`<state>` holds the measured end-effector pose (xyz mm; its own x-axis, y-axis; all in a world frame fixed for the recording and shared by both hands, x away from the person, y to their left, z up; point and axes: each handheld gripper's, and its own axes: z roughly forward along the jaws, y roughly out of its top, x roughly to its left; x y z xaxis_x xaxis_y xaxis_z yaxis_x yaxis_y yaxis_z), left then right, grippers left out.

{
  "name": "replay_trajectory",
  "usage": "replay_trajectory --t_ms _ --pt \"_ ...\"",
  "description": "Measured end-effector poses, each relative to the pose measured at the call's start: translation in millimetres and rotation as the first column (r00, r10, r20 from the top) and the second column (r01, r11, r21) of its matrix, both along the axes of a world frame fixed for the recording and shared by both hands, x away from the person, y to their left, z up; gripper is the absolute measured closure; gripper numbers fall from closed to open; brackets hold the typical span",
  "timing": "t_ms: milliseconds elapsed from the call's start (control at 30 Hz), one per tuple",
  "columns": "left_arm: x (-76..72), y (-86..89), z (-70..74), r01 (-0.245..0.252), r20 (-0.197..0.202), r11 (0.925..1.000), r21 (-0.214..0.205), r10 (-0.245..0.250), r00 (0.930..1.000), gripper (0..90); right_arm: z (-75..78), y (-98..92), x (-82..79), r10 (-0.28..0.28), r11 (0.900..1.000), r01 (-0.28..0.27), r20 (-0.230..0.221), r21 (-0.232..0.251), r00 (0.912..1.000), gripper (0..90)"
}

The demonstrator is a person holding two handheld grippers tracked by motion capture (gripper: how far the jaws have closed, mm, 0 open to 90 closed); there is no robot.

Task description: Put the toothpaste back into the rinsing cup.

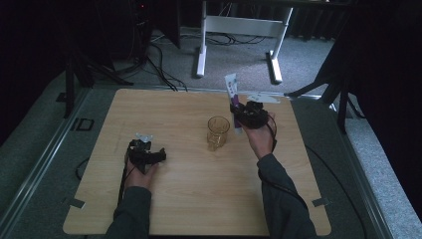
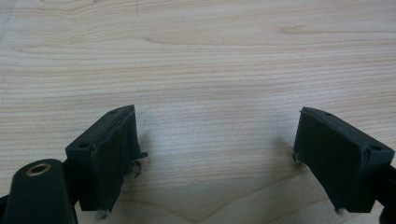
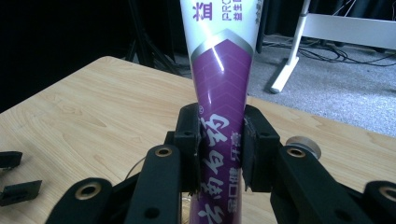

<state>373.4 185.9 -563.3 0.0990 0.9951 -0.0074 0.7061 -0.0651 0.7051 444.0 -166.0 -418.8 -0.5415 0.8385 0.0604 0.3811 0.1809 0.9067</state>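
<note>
Your right claw [image 3: 219, 154] is clamped on the purple-and-white tube [image 3: 219, 93], just beside the amber glass [image 1: 218, 131]; your left claw [image 2: 215, 158] rests spread apart on the table [image 2: 210, 56].

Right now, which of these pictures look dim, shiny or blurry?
High view: dim and soft, with dark surroundings around the table. Right gripper view: a bright streak of glare on the purple tube. Left gripper view: evenly lit wood, with soft shadows beside the near, slightly blurred jaws.

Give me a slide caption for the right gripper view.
Right claw shut on a purple-and-white toothpaste tube, held upright above the wooden table.
</note>
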Motion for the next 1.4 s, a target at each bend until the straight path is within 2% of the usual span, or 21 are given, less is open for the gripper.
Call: replay_trajectory --t_ms 1400 --pt "-0.6 -0.3 0.0 0.005 0.000 1.0000 0.000 -0.005 1.0000 13.9 2.2 22.8 4.3 0.030 0.9995 -0.030 0.003 0.004 0.9995 71.2"
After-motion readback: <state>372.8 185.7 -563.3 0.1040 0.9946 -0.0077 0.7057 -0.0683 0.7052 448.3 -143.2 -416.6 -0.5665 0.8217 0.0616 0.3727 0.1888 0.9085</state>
